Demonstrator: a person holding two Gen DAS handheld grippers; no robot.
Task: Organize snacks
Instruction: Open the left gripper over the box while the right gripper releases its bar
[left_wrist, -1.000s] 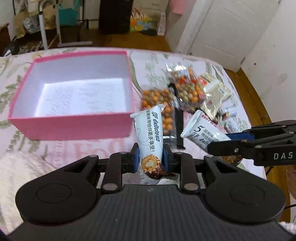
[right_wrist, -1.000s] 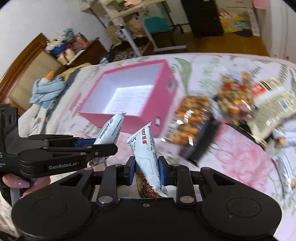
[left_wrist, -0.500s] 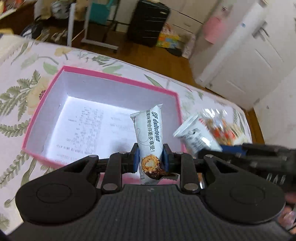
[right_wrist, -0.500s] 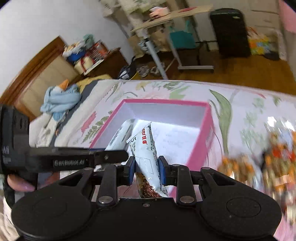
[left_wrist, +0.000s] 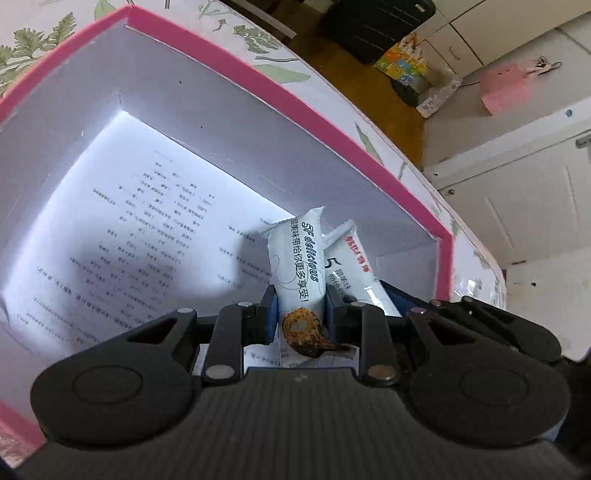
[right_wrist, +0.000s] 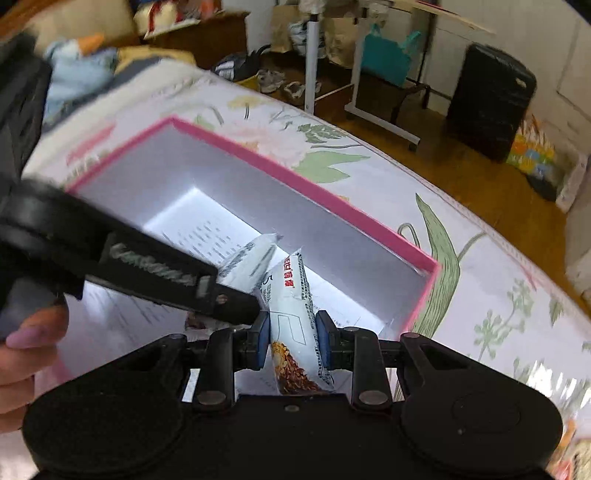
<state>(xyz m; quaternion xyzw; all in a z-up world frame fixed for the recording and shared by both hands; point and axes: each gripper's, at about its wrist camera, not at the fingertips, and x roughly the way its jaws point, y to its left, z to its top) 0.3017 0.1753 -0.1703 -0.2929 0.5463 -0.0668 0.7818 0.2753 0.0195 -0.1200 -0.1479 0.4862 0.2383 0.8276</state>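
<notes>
Both snack packets were over the open pink cardboard box (left_wrist: 295, 99) on the floral-sheeted bed (right_wrist: 480, 295), neither yet released. The left gripper (left_wrist: 300, 314) had its fingers clamped on a white foil snack bar printed "SF delicious" (left_wrist: 301, 273), held upright above the printed paper sheet (left_wrist: 129, 240) lining the box floor. The right gripper (right_wrist: 291, 334) had its fingers closed on a second white snack packet with red characters (right_wrist: 291, 295), just beside the first, near the box's right-hand corner. The box seemed otherwise empty, so by my reading the task was at an early stage: these two still had to be let go, and any other snacks moved afterwards.

A second earlier both packets hung in front of the box's near wall, with a pile of bagged snacks visible to the right on the bed. Now the grippers had come over the rim, tilted down, and the pile was out of view.
</notes>
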